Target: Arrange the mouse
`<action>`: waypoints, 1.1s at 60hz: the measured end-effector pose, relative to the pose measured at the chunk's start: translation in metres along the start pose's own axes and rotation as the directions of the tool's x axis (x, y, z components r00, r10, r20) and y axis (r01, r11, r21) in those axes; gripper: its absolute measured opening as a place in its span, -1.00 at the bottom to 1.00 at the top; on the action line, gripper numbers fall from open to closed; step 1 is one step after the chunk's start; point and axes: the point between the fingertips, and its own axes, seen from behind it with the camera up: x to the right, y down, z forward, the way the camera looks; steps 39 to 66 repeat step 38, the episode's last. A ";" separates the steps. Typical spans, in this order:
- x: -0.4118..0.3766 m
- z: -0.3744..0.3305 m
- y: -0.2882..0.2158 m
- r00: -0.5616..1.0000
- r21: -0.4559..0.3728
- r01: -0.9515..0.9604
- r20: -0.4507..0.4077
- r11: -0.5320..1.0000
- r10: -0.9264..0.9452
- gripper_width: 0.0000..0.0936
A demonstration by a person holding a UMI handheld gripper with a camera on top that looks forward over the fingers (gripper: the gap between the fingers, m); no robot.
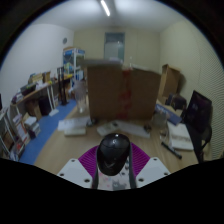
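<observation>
A black computer mouse (113, 151) with a glossy rounded back sits between my fingers, its nose pointing away from me. My gripper (113, 162) is shut on the mouse, with the magenta pads (90, 158) pressing on its left and right sides. The mouse looks lifted, as the view runs level across a room with no surface showing under it. The lower part of the mouse and the fingertips are hidden.
Large brown cardboard boxes (122, 92) stand straight ahead in the middle of the room. Cluttered shelves (35, 105) line the left wall. A black chair (198, 115) and a desk with papers (178, 137) are on the right. White items (74, 125) lie on the floor.
</observation>
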 end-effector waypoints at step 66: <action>0.007 -0.015 0.112 0.986 -0.220 -0.154 0.028 0.963 0.164 0.79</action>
